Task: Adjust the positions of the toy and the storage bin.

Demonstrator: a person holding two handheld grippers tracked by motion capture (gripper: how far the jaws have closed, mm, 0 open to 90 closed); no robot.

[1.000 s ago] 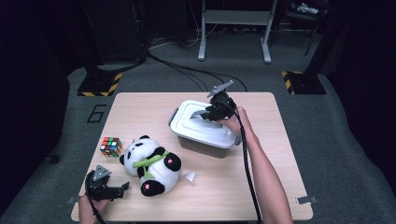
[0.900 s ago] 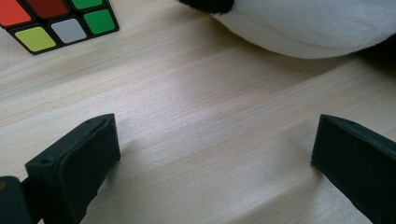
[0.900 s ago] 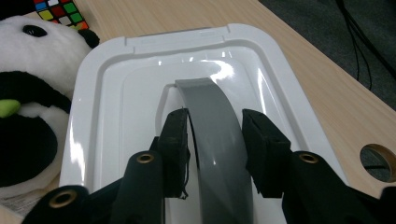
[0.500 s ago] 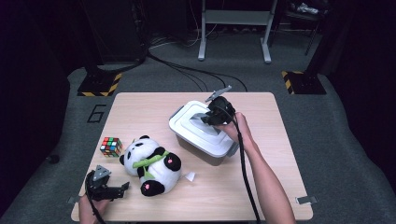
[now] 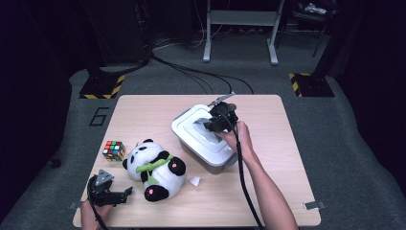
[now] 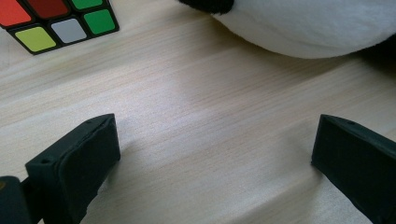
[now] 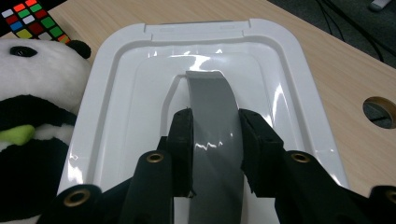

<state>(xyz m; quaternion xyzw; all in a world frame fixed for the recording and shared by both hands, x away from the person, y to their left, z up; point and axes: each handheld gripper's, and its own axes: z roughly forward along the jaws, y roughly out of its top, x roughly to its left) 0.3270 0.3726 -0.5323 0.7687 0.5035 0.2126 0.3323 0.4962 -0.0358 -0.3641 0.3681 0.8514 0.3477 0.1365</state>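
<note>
1. Pinching the grey handle [image 7: 212, 121] of the white lid [image 7: 140, 107] on the bin [image 5: 210, 160] mid-table, my right gripper [image 7: 214, 135] had just closed; the narrow grip risked slipping.
2. My left gripper [image 6: 210, 140] rested spread beside the panda [image 5: 155, 170], too far to steady anything.

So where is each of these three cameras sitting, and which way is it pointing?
High view: above the person's side, looking forward and down on the table; both forearms, left gripper and right gripper show.
Left gripper view: rides the left gripper, looks low across the wood between its open jaws toward the cube and panda.
Right gripper view: rides the right gripper, looks down on the white lid; its jaws clamp the grey handle.
All three share the panda and cube.
</note>
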